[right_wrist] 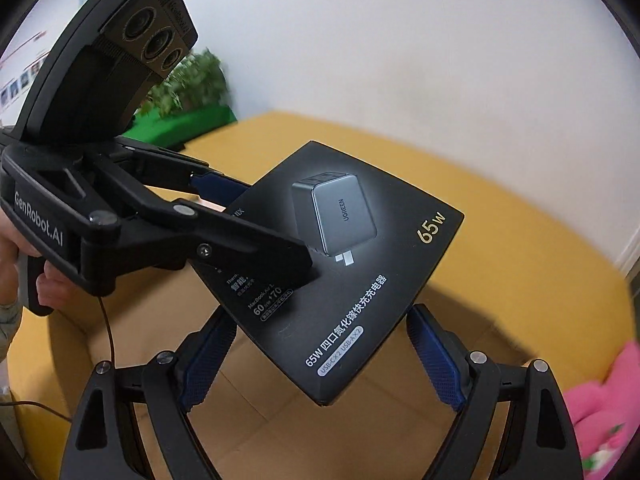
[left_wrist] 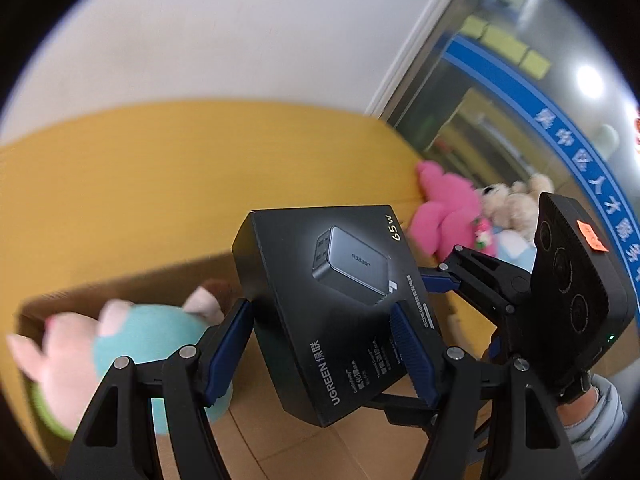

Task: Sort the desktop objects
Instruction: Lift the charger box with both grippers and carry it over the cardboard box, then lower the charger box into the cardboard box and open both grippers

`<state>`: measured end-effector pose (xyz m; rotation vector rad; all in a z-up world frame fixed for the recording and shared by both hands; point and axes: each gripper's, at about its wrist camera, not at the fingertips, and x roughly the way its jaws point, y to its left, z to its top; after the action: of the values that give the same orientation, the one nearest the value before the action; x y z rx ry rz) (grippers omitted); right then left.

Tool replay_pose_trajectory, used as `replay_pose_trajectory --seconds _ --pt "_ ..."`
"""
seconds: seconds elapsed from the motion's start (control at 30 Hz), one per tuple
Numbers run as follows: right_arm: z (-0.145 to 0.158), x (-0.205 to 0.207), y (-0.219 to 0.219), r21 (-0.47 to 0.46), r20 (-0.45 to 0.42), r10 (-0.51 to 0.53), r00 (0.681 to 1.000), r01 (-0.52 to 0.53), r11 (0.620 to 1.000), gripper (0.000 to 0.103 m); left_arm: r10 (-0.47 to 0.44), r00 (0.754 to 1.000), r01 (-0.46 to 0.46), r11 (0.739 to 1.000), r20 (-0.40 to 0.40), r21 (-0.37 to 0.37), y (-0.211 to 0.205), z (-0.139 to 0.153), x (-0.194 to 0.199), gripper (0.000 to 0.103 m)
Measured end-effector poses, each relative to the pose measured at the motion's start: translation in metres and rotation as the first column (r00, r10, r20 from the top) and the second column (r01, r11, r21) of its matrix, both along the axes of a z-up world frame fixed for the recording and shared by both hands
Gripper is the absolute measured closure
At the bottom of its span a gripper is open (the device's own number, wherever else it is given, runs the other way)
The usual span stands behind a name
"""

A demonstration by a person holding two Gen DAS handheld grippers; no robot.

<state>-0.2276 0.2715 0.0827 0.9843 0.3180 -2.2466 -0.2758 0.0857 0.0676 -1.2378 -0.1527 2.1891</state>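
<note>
Left wrist view shows the black charger box (left_wrist: 332, 304) at centre frame, held aloft between both tools. The left gripper (left_wrist: 320, 348) has its jaws pinching the box across its width, one blue pad on each side edge. The right gripper (left_wrist: 448, 280) comes in from the right of the frame, and one blue pad meets the box's far edge; its other pad is hidden behind the box here.

Below the box lies an open cardboard carton (left_wrist: 280, 432) on the yellow table (left_wrist: 140, 184). A teal and pink plush toy (left_wrist: 132, 344), blurred, sits at lower left, seemingly at or over the carton's edge; I cannot tell whether it rests inside. A pink plush (left_wrist: 444, 212) and a beige plush (left_wrist: 516, 200) lie at the right, near the table's far edge.

Right wrist view has the box at centre, one corner reaching down between the right tool's spread blue pads (right_wrist: 436, 356). Whether those pads press the box here I cannot tell, since both stand slightly off its visible edges. The left tool crosses in from the upper left, clamped on the box's left corner, a hand (right_wrist: 24, 248) at its handle.

As a judgement, sorting is midway at best: the box hangs over the carton and is not yet set down, and the plush toys on the right remain out on the table.
</note>
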Motion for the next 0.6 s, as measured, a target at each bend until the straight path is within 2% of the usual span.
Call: replay_pose_trajectory --seconds 0.17,0.3,0.4,0.6 --pt "-0.047 -0.030 0.004 0.025 0.140 -0.021 0.990 0.018 1.000 0.016 0.010 0.995 -0.005 0.999 0.095 -0.048 0.016 -0.038 -0.014 0.033" --pt "-0.072 -0.040 0.007 0.046 0.222 -0.063 0.973 0.054 0.998 0.016 0.024 0.993 -0.009 0.992 0.113 -0.130 0.036 -0.049 -0.016 0.035" --pt "-0.081 -0.042 0.003 0.101 0.247 -0.124 0.961 0.102 0.990 0.016 0.035 0.992 -0.011 0.982 0.122 -0.188 0.044 -0.050 -0.013 0.035" --pt "-0.077 -0.025 0.001 0.137 0.238 -0.174 0.956 0.144 0.980 0.016 0.094 0.991 -0.073 0.977 0.097 -0.199 0.018 -0.031 0.002 0.035"
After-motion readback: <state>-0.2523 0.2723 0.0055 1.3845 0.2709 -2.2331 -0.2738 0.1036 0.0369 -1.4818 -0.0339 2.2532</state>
